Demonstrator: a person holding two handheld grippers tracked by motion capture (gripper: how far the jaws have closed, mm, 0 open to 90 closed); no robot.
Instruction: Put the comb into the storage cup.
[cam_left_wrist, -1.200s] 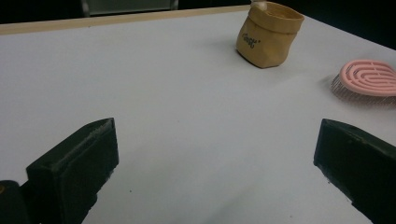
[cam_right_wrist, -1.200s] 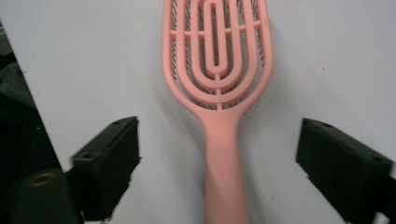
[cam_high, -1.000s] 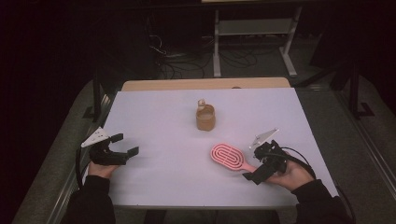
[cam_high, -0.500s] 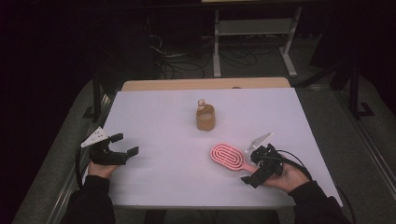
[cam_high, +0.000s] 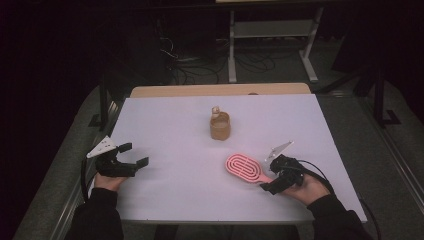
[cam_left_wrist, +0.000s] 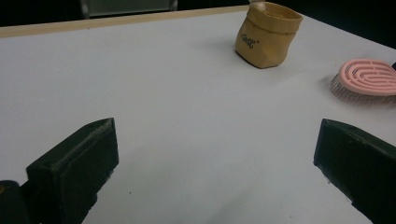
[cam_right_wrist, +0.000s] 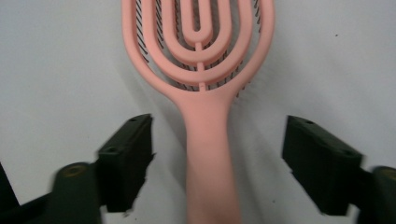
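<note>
A pink hairbrush (cam_high: 243, 167) lies bristles down on the white table, right of centre, its handle pointing toward the person. My right gripper (cam_high: 269, 177) straddles that handle (cam_right_wrist: 205, 140). Its jaws have just been closing, with the handle between them. A gap remains on each side, so the pads do not touch it. My left gripper (cam_high: 136, 154) rests at the table's left side, open wide with nothing between its fingers (cam_left_wrist: 74, 172). The brush head (cam_left_wrist: 369, 77) also appears at the right edge of the left gripper view.
A small tan pouch (cam_high: 220, 127) stands upright near the table's middle, beyond the brush, and is seen again as the tan pouch (cam_left_wrist: 266, 35) in the left gripper view. The white sheet (cam_high: 175, 130) covers the tabletop, with a wooden strip (cam_high: 220, 90) at its far edge.
My right gripper has edged a little left toward the brush, and its jaws stand narrower around the handle. The left gripper and the pouch have not moved.
</note>
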